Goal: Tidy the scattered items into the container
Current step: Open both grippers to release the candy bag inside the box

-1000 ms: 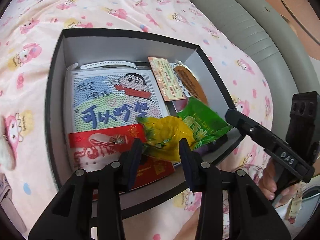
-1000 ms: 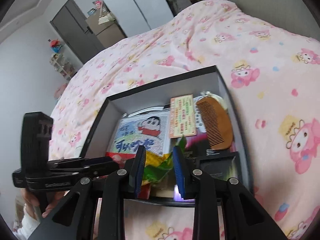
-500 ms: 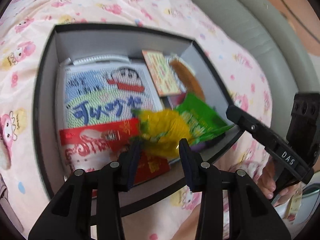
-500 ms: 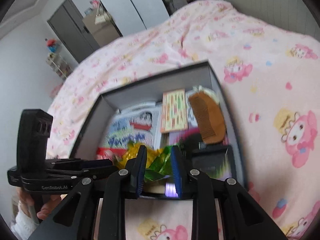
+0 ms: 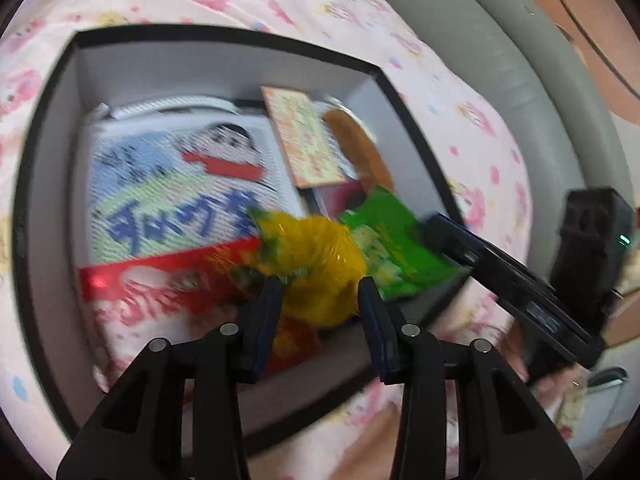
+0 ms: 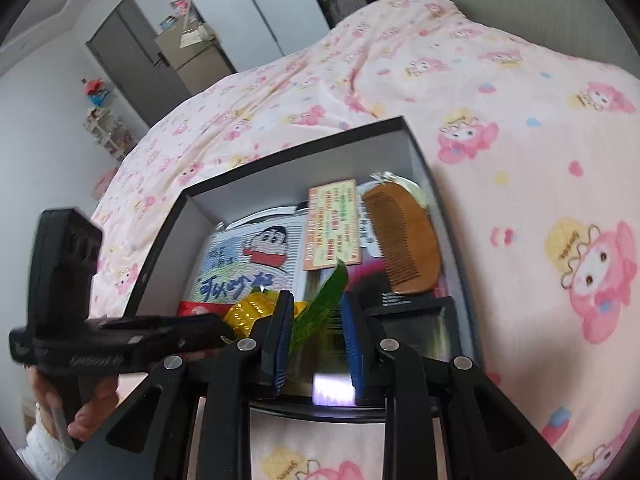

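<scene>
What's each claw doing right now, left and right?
Left claw: shut on the yellow snack packet, above the box.
Right claw: shut on the green snack packet.

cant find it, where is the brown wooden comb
In the right wrist view, the brown wooden comb lies inside the black cardboard box, against its right wall, beside the orange printed card.

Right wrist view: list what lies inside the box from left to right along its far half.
Cartoon-print pack → orange printed card → wooden comb, with the box wall just past it.
</scene>
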### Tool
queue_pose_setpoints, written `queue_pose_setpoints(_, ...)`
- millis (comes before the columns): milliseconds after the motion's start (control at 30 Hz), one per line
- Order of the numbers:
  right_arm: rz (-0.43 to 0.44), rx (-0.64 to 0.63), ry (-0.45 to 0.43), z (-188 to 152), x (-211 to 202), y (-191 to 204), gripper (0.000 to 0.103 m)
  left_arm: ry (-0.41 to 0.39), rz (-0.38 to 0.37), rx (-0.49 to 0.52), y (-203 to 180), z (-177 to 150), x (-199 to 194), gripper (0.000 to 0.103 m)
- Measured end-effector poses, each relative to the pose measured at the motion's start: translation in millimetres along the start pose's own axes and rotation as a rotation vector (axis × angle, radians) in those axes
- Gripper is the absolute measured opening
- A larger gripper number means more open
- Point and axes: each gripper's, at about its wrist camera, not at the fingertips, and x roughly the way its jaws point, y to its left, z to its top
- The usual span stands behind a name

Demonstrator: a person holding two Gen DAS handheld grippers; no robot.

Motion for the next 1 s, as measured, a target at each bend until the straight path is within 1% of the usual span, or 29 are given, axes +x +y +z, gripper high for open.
queue_pose_setpoints(67, -0.032, 0.011, 0.004, 1, 1, -4, 0.021, 0.042, -0.059, 0.003, -3, -3, 6, 0.039)
queue_pose_setpoints(100, -0.043, 0.010, 0.004, 1, 2, -5, 0.021, 0.042, -0.054, 0.011, -8, -6, 6, 0.039)
queue_pose_setpoints(133, -0.043, 0.009, 0.004, 1, 2, -5, 0.021, 0.030, -0.031, 0.023, -10, -6, 5, 0.039)
queue_pose_setpoints(200, -0.043, 0.010, -0.006, 2, -2, -4, 0.021, -0.012, -0.008, 0.021, -10, -6, -3, 0.039)
queue_pose_setpoints(300, -0.046, 0.007, -0.058, 3, -13, -1, 0.021, -0.103, 0.002, -0.026, -2, 2, -20, 0.039)
queue_pose_setpoints(367, -0.026, -0.003, -0.093, 4, -22, 2, 0.021, -0.153, 0.039, -0.061, 6, 12, -26, 0.039)
queue_pose_setpoints(400, -0.007, -0.012, -0.100, 5, -25, 4, 0.021, -0.157, 0.054, -0.073, 9, 19, -24, 0.039)
queue_pose_setpoints(433, 0.017, -0.021, -0.100, 5, -26, 7, 0.021, -0.146, 0.069, -0.084, 12, 23, -20, 0.039)
queue_pose_setpoints(500, 0.062, -0.032, -0.085, 4, -23, 11, 0.021, -0.098, 0.090, -0.104, 19, 26, -8, 0.039)
queue_pose_setpoints(567, 0.097, -0.039, -0.055, 1, -17, 14, 0.021, -0.047, 0.095, -0.111, 24, 22, 2, 0.039)
queue_pose_setpoints(600, 0.105, -0.042, -0.042, -1, -14, 15, 0.021, -0.036, 0.090, -0.108, 22, 23, 4, 0.039)
queue_pose_setpoints(633, 0.100, -0.047, -0.018, -3, -9, 16, 0.021, -0.024, 0.075, -0.108, 22, 22, 3, 0.039)
queue_pose_setpoints(700, 0.068, -0.045, 0.008, -5, -1, 14, 0.021, 0.017, 0.021, -0.112, 21, 19, 0, 0.039)
queue_pose_setpoints(733, 0.044, -0.026, 0.033, -6, 5, 10, 0.019, 0.032, -0.004, -0.108, 20, 17, -1, 0.039)
queue_pose_setpoints(767, 0.031, -0.016, 0.035, -7, 8, 7, 0.019, 0.039, -0.016, -0.097, 18, 13, -2, 0.040)
queue_pose_setpoints(867, -0.008, -0.024, 0.022, -5, 10, 5, 0.019, 0.048, 0.022, -0.041, 6, 5, 0, 0.040)
queue_pose_setpoints(967, -0.007, -0.015, 0.009, -7, 6, 4, 0.019, 0.030, 0.032, -0.028, 4, 3, -6, 0.040)
queue_pose_setpoints(1000, -0.009, -0.013, 0.006, -8, 4, 5, 0.020, 0.022, 0.036, -0.022, 1, 3, -7, 0.042)
